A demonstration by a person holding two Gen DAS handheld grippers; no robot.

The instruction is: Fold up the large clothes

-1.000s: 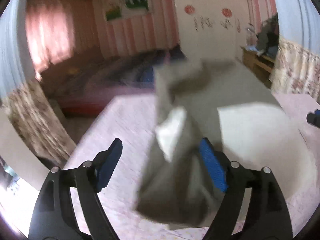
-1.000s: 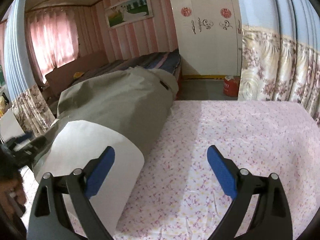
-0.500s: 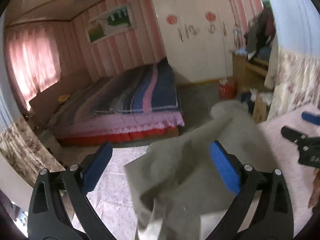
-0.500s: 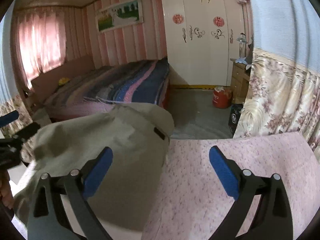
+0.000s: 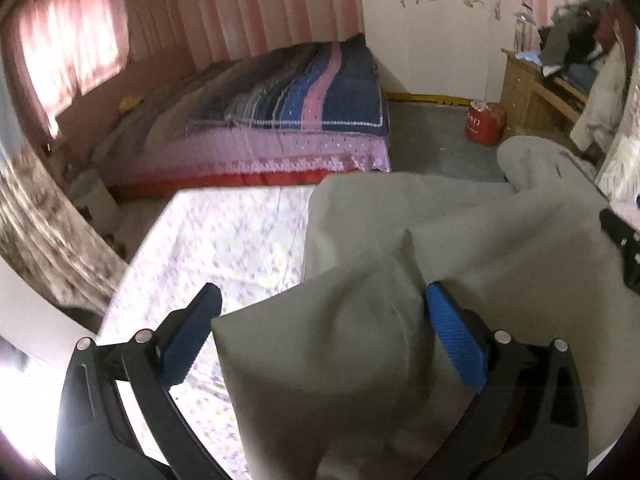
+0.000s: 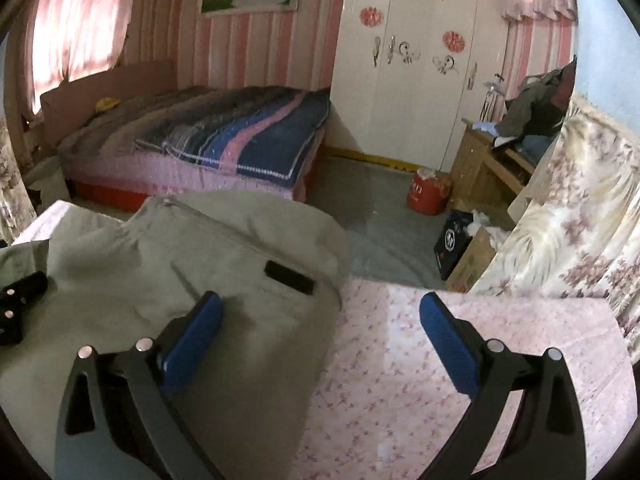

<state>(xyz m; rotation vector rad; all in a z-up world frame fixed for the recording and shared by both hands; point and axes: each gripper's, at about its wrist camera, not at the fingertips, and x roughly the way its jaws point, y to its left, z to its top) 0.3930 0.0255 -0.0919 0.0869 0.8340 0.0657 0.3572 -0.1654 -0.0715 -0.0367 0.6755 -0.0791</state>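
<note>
A large grey-green garment (image 5: 500, 260) lies rumpled on a pink floral sheet (image 5: 224, 240). My left gripper (image 5: 322, 292) hovers over its near part with its jaws opening. A raised fold of the cloth bulges between the blue pads and brushes the right one, and the left pad stands apart from it. My right gripper (image 6: 320, 299) is open. Its left finger is over the garment (image 6: 220, 248) near a black tab (image 6: 289, 272), and its right finger is over the bare sheet (image 6: 460, 320). Each gripper shows at the edge of the other's view.
Beyond the sheet's far edge is grey floor, then a bed with a striped blanket (image 6: 240, 132). A red container (image 6: 428, 192), a dark box (image 6: 452, 240) and a wooden desk (image 6: 492, 160) stand at the right. A floral curtain (image 6: 580, 220) hangs close on the right.
Both grippers have swung across and down over the garment. The left jaws have spread wider. The cloth, lifted and draped before, has sunk onto the sheet.
</note>
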